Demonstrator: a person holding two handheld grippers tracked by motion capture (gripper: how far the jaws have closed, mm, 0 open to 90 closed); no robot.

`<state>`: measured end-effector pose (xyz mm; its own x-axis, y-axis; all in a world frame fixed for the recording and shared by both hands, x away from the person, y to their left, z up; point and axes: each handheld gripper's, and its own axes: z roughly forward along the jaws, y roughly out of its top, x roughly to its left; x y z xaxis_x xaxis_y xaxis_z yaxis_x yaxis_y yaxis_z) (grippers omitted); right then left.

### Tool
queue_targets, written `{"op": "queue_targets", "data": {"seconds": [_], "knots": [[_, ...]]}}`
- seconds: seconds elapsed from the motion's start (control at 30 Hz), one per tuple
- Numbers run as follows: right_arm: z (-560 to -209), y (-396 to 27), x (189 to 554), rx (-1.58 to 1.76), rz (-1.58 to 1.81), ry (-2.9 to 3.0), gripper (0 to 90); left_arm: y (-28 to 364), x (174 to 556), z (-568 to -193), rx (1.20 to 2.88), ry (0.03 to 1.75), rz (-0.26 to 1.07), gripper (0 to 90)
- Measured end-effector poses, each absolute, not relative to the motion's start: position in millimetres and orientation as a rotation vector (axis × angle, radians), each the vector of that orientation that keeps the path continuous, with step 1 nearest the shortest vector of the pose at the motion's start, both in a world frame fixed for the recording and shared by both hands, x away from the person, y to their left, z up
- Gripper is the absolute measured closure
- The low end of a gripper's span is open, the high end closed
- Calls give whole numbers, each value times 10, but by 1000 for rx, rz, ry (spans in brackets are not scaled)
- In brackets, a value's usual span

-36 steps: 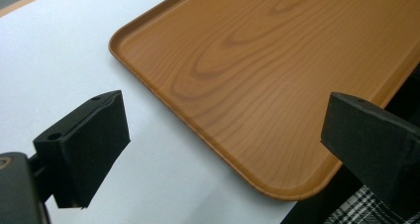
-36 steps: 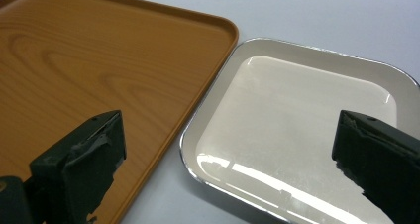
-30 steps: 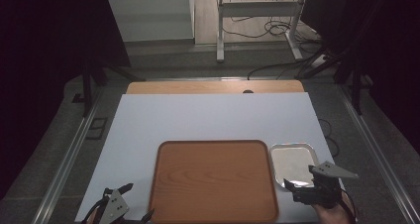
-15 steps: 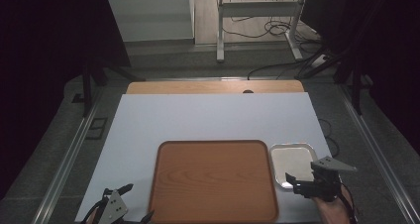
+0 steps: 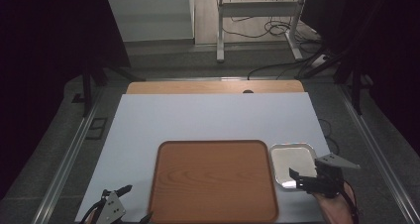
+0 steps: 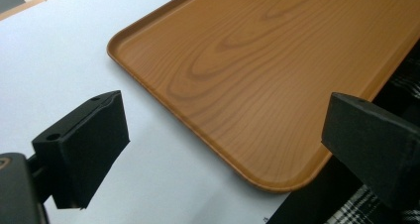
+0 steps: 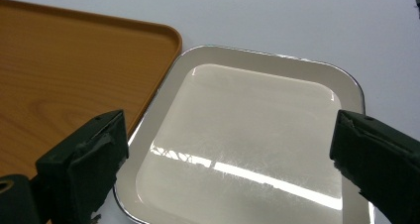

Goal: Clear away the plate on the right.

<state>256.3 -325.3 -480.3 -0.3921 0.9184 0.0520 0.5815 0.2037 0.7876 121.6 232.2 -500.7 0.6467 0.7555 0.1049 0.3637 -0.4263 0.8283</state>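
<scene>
right now the right hand-held gripper (image 5: 303, 180) sits low at the near right of the white surface (image 5: 208, 120), and its two black jaws are wide apart with nothing between them. it hangs just over the near edge of a small shiny metal tray (image 5: 292, 157). in the right gripper view the metal tray (image 7: 247, 135) lies flat and has nothing in it, and one jaw is at each side of its near part, but i cannot tell if they touch it. the metal tray is just beside the big wooden tray (image 5: 214, 182), on its right side, and the two rims look like they touch or almost touch. the wooden tray (image 7: 64, 75) is flat on the surface too. the left hand-held gripper (image 5: 133, 204) is down at the near left, close to the near left corner of the wooden tray. in the left gripper view its jaws are wide apart as well and hold nothing, and the rounded corner of the wooden tray (image 6: 257, 80) lies between them, a bit farther off. some checked cloth (image 6: 366, 204) shows at the bottom right of that view.
</scene>
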Motion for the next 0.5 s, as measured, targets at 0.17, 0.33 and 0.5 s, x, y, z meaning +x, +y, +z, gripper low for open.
{"op": "queue_targets", "data": {"seconds": [0.17,0.33,0.5], "knots": [[-4788,-3312,2629,1451,1086,2018,12,2328,1224,-5005,2032,880,595,42],[-4775,-3339,2721,1453,1039,2005,82,2318,1221,-5003,2040,871,603,42],[-4794,-3386,2789,1505,1008,2008,171,2310,1221,-5004,2042,869,601,42]]}}
